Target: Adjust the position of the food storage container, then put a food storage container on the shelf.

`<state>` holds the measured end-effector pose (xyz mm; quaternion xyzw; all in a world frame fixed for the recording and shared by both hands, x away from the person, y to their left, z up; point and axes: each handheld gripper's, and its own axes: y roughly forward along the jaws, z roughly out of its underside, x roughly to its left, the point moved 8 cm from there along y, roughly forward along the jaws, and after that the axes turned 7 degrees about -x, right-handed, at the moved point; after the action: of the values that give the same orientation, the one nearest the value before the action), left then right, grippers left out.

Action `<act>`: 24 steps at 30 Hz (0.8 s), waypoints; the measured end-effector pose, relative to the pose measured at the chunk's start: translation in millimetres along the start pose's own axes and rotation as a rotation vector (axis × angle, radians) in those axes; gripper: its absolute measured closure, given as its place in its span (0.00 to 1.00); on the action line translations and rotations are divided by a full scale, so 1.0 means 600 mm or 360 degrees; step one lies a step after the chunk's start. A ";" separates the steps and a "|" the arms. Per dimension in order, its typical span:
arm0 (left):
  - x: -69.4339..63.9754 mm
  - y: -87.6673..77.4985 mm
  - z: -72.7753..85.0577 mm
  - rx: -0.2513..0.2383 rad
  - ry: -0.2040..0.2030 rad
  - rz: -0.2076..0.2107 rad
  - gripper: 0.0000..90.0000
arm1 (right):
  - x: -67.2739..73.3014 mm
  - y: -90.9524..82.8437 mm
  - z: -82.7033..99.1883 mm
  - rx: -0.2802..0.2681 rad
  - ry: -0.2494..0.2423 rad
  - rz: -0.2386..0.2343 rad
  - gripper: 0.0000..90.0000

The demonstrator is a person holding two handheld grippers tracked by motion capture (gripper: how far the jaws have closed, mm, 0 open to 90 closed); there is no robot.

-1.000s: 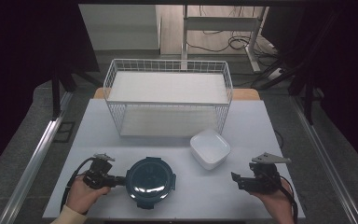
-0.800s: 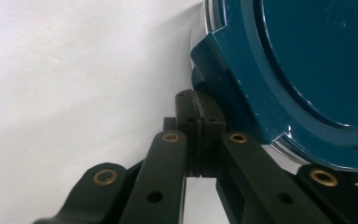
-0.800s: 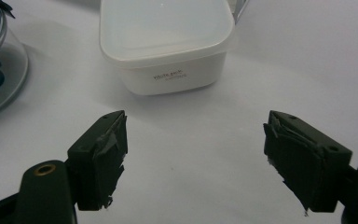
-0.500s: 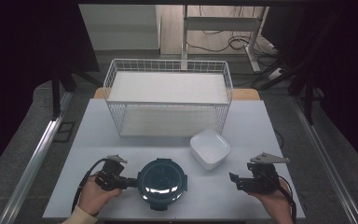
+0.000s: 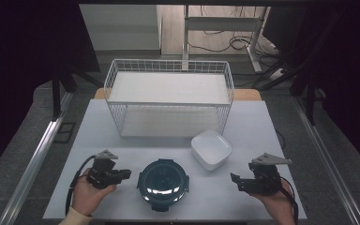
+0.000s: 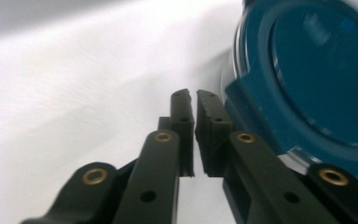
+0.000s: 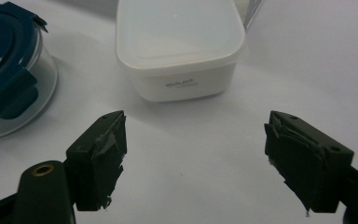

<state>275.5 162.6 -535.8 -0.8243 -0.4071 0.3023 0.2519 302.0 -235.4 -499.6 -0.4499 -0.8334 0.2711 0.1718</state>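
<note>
A round glass container with a dark blue clip-on lid point(image 5: 163, 179) sits near the table's front edge. My left gripper point(image 5: 127, 174) lies just left of it, its tips close to the lid's side latch point(image 6: 242, 100). Its jaws point(image 6: 195, 95) have just been opening and stand a slit apart with nothing between them. The blue lid point(image 6: 317, 84) takes up the right of the left gripper view. My right gripper point(image 5: 236, 182) rests at the front right, wide open point(image 7: 196, 158) and holding nothing. It points at a white square lidded container point(image 7: 177, 46).
A white wire basket point(image 5: 168, 104) with a white liner stands at the back middle of the white table point(image 5: 122, 140). The white square container point(image 5: 211, 150) sits in front of the basket's right corner. Dark floor and metal rails flank the table.
My left gripper moved right to the blue-lidded container, which slid slightly right, and has since drawn back a little and lifted. The right gripper stayed put.
</note>
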 end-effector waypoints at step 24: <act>0.003 -0.042 -0.024 -0.0329 -0.0031 -0.0043 0.20 | 0.051 0.003 -0.010 -0.0106 -0.0044 -0.0219 0.19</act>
<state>273.6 175.2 -509.6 -0.8373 -0.4497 0.2632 0.1656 289.9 -206.8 -494.5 -0.3933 -0.8732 0.2370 0.1634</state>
